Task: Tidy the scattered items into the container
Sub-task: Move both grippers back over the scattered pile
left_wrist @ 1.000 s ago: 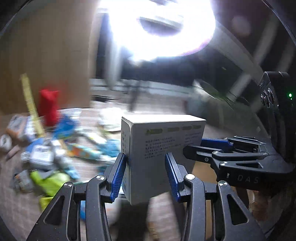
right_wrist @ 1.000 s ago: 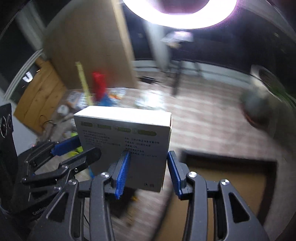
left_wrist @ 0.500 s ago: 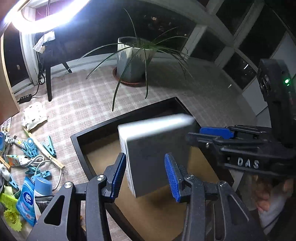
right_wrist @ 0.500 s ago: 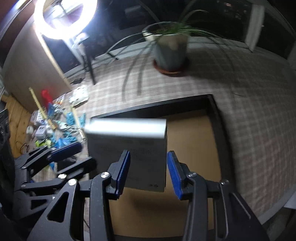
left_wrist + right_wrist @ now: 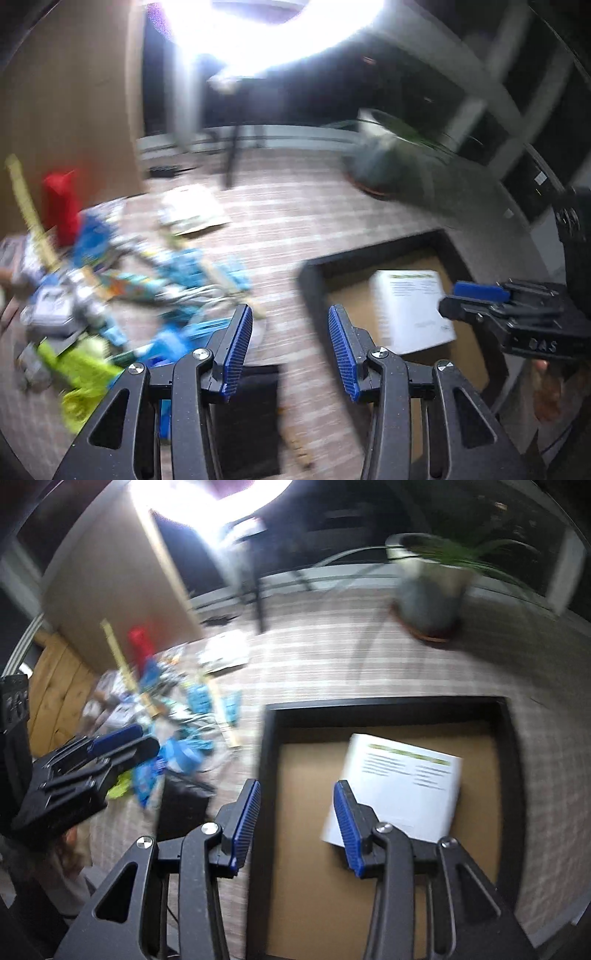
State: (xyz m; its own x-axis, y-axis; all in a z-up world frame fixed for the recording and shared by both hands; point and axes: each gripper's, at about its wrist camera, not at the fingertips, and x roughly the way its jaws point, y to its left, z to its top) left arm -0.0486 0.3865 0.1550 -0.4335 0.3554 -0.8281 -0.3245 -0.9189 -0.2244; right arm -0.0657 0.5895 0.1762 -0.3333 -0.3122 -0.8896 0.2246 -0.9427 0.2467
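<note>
Two hand-held tools are hovering over a checked floor covering, both with blue pads spread and nothing between them. The left tool (image 5: 290,350) is pointing toward the bare strip between the clutter and the container, and the right tool (image 5: 295,827) is hanging over the container's left wall. The white box (image 5: 400,792) is lying flat inside the dark-rimmed container (image 5: 267,775), toward 2 o'clock from the right tool, on the brown bottom. The scattered items (image 5: 122,295), a blurred heap of blue clips, packets, a pale stick and a red object (image 5: 61,206), are lying well apart from the container, at about 10 o'clock in the left wrist view. From here the likely trouble is the heap itself: the pieces are overlapping and seem tangled with a cord, so a pinch on one may be dragging its neighbours along or slipping off a thin packet. The two tools are working close together, so they may be knocking into each other. A potted plant (image 5: 430,590) is standing at 1 o'clock beyond the container, its long leaves drooping within reach of a wide swing.
</note>
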